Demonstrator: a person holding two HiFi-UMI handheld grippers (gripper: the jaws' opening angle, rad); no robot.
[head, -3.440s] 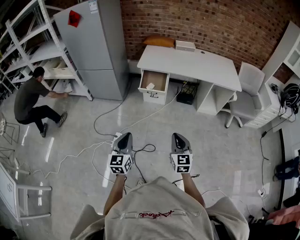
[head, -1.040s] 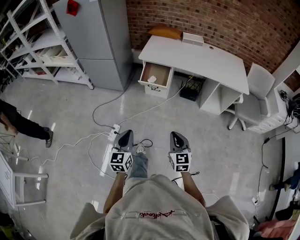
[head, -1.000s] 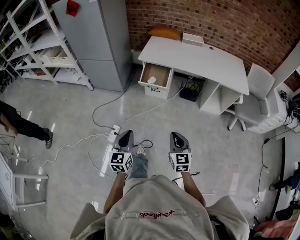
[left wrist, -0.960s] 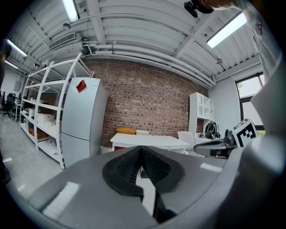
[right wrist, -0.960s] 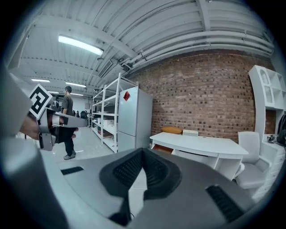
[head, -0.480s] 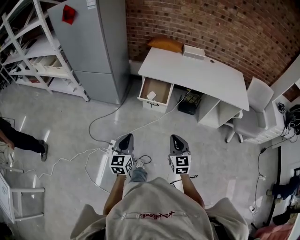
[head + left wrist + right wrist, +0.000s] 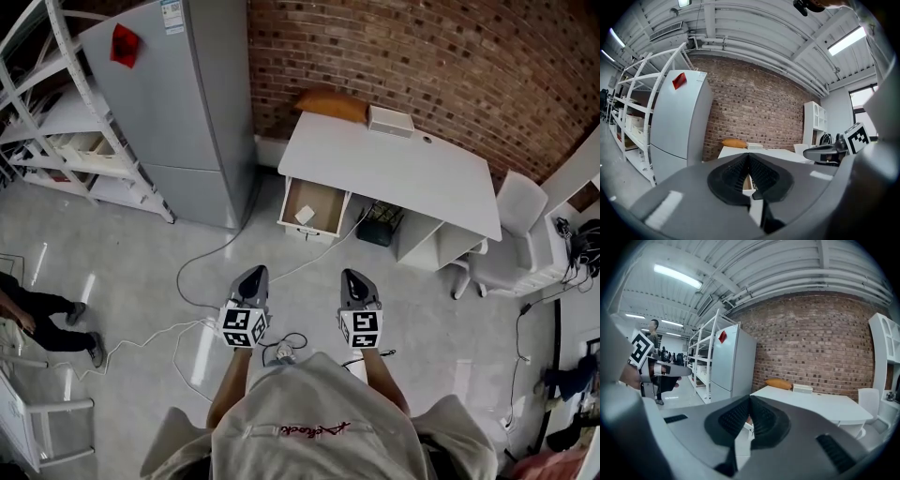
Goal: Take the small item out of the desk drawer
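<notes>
The white desk (image 7: 394,173) stands against the brick wall, its left drawer (image 7: 312,207) pulled open. A small white item (image 7: 304,215) lies inside the drawer. My left gripper (image 7: 253,276) and right gripper (image 7: 353,278) are held side by side over the floor, well short of the desk, both pointing toward it. Both are shut with nothing between the jaws. The left gripper view shows its own gripper (image 7: 748,155) shut with the desk (image 7: 773,153) beyond. In the right gripper view the right gripper (image 7: 750,398) is shut, and the desk (image 7: 820,404) lies ahead.
A grey fridge (image 7: 183,103) stands left of the desk, with white shelving (image 7: 56,122) further left. An orange cushion (image 7: 328,103) and a white box (image 7: 391,120) rest on the desktop. White cables (image 7: 216,262) cross the floor. A chair (image 7: 511,239) sits at right. A person (image 7: 37,314) is at far left.
The view has moved closer to the desk and the drawer now sits nearer the grippers. The person at left has shifted toward the frame edge. Both grippers stay shut.
</notes>
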